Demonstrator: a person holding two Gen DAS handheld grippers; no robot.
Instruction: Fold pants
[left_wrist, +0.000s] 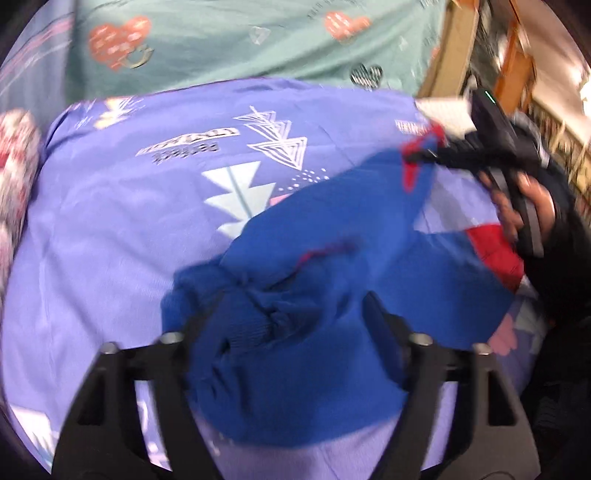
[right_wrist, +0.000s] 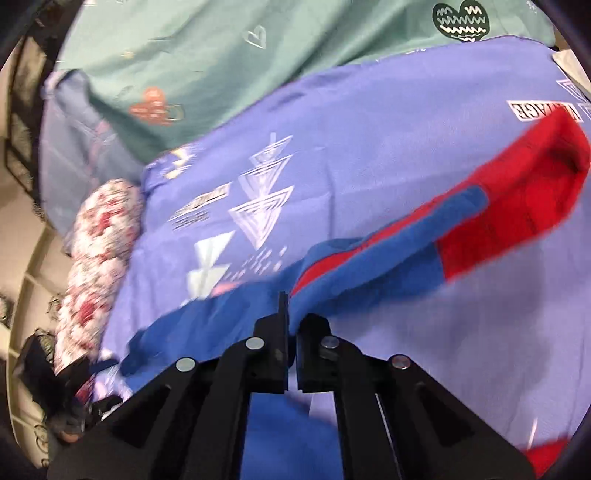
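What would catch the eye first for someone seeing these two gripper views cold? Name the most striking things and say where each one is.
The blue-and-red pants stand out first, stretched across the lilac printed bedsheet, with the red cuff at the right of the right wrist view. The right gripper is pinched shut on blue fabric, while the left gripper has its fingers spread around a bunched blue part. Behind lies a teal cover with hearts.

My left tongs and right tongs: matt black plastic, shiny metal pins. Pants: soft fleecy knit cloth, blue with red panels, ribbed cuff. Purple sheet: smooth printed cotton-like cloth, matt. Teal sheet likewise.
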